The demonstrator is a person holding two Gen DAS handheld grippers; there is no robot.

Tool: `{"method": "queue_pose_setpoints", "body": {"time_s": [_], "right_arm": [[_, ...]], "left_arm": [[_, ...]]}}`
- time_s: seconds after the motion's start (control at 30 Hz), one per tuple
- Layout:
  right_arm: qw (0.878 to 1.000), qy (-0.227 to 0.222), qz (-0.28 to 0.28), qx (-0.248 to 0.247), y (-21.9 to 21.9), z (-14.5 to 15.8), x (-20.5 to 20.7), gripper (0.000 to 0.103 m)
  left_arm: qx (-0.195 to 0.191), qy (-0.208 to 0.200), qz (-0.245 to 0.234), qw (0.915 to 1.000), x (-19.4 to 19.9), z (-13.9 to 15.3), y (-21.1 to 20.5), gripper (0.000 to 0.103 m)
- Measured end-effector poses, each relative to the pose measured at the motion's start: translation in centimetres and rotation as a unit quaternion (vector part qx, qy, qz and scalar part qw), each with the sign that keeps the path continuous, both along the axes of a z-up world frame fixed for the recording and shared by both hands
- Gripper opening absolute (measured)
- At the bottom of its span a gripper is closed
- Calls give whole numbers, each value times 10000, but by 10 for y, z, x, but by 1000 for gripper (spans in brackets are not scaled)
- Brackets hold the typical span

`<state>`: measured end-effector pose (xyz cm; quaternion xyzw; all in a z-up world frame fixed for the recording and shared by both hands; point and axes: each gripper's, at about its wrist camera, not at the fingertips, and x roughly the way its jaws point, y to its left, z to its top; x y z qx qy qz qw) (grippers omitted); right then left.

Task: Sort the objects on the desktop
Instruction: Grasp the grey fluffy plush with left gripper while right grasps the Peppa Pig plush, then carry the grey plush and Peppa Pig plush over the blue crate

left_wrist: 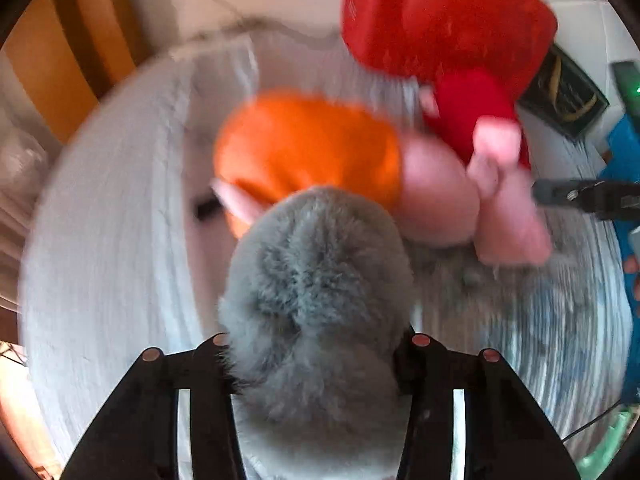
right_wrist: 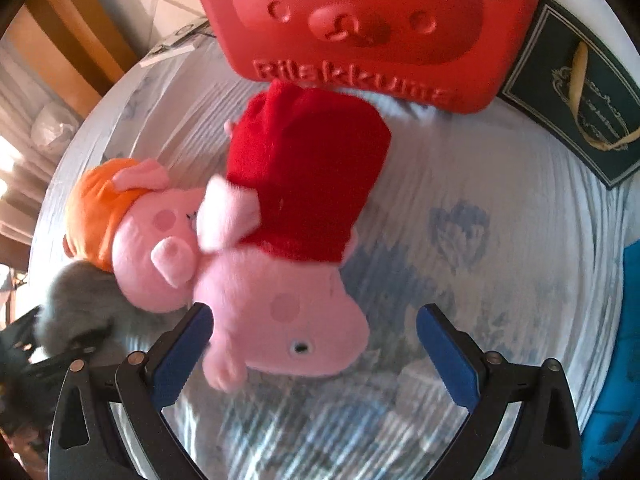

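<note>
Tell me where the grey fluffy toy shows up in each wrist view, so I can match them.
Left wrist: grey fluffy toy fills the bottom centre, clamped in the left hand-held gripper.
Right wrist: same toy at the far left edge, below the orange-dressed pig.
Shared landmark: red bear-face basket, top of both views.

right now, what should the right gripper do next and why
Probably lower the right gripper a little and close on the pink pig toy. Its jaws stand open with the pig's head between them, one pad close by it, the other well clear. The left gripper already holds the grey fluffy toy, and the red bin sits just beyond.
</note>
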<state>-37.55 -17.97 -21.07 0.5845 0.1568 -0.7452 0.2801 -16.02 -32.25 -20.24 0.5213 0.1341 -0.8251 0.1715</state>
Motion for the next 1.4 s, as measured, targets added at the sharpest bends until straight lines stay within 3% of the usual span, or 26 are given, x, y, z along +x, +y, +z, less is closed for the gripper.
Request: {"method": "queue_pose_setpoints", "body": {"time_s": [0.1, 0.33, 0.37, 0.4, 0.43, 0.57, 0.8, 1.0, 1.2, 1.4], "right_arm": [[9999, -50, -73, -95, -13, -2, -12, 103], [9987, -401, -284, -143, -43, -35, -40, 103], [9980, -532, -266, -220, -44, -40, -41, 98], [9973, -627, -251, -284, -45, -44, -42, 79], [9960, -717, -257, -465, -46, -43, -41, 77], [9976, -355, -219, -553, -38, -24, -26, 71], [9935, 319, -365, -1031, 21, 45, 14, 71], [9812, 1160, -726, -1362, 98, 125, 66, 71], [9588, 1977, -1250, -1610, 194, 203, 126, 71], [9342, 2478, -1711, -1912, 286, 263, 170, 71]], "left_arm": [[-327, 161, 253, 9990, 3, 14, -13, 45], [-252, 227, 494, 9982, -15, 6, -31, 45], [-274, 206, 480, 9983, -17, 8, -27, 45], [-293, 186, 465, 9983, -17, 8, -26, 45], [-305, 187, 460, 9983, -16, 6, -29, 45], [-271, 285, 426, 9983, -11, 10, -26, 44], [-523, 835, 160, 9950, 14, 66, 14, 44], [-658, 1433, -294, 9870, 27, 118, 66, 44], [-635, 2126, -1034, 9696, 31, 171, 141, 44], [-604, 2634, -1904, 9438, 18, 219, 226, 44]]}}
